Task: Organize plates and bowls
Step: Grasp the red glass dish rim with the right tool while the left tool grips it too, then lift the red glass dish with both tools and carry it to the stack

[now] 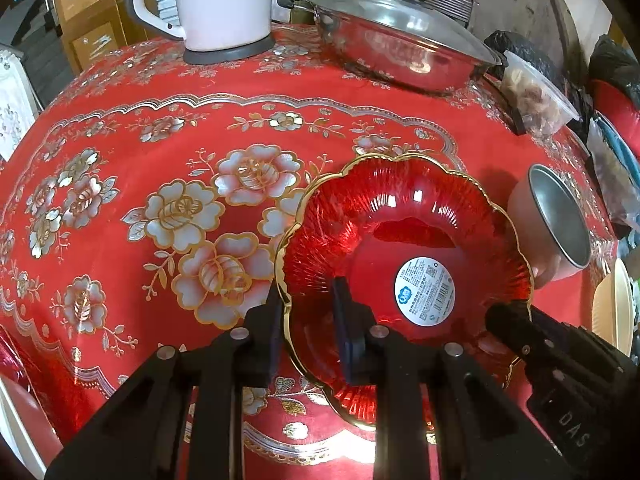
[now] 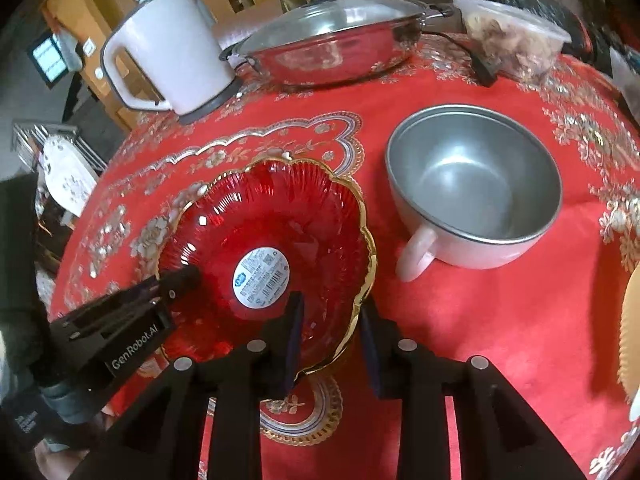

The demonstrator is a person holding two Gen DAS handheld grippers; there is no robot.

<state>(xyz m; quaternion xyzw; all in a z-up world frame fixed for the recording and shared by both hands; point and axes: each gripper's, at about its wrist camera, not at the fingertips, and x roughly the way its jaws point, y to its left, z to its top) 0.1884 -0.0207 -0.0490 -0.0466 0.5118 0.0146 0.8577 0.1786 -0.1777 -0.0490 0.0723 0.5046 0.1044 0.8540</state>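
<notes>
A red glass bowl (image 1: 400, 216) with a scalloped gold rim and a round white label inside sits low over the red flowered tablecloth (image 1: 120, 160). My left gripper (image 1: 308, 288) is shut on its left rim, one finger outside and one inside. In the right wrist view the same bowl (image 2: 280, 216) has my right gripper (image 2: 331, 300) shut on its right rim. Each gripper shows in the other's view: the right gripper (image 1: 500, 316) and the left gripper (image 2: 188, 276). A grey metal bowl (image 2: 476, 184) with a pale handle stands just right of the red bowl.
At the back stand a white kettle (image 1: 224, 4), a steel pan with a glass lid (image 2: 332, 44) and a clear plastic tub of food (image 2: 512, 40). A cream plate (image 2: 632, 328) shows at the right edge. Bare tablecloth lies left of the red bowl.
</notes>
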